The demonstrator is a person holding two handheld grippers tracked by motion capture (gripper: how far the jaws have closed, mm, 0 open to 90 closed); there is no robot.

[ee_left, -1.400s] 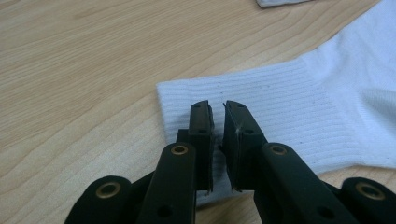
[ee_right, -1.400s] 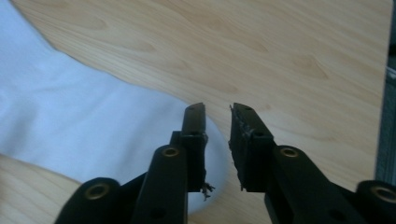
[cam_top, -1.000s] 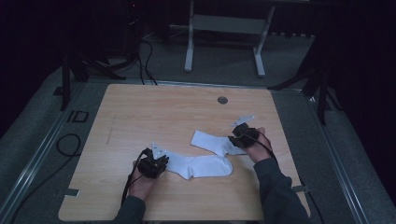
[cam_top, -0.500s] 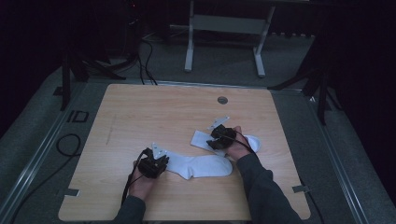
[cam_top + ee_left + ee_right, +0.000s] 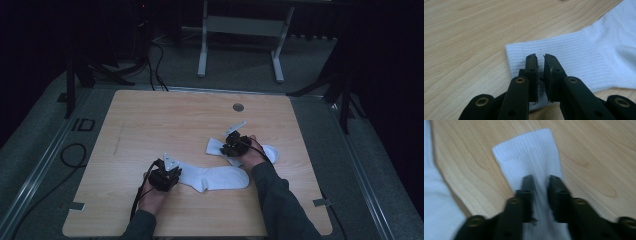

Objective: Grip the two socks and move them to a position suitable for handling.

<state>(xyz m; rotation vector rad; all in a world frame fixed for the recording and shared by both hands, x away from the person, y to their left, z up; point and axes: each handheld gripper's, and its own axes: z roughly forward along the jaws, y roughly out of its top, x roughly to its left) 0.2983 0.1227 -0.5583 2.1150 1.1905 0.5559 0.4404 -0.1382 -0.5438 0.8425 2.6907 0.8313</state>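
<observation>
high view | wooden table | two white socks, no containers

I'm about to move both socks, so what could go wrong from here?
1. The left gripper pinches the near sock only at its cuff edge; a quick pull might slip it free.
2. The right gripper, whose jaws have just been closing, has a bunched fold of the far sock between them; the sock may lift crumpled.
3. The two socks lie close together on the table, so dragging one could catch the other.
</observation>
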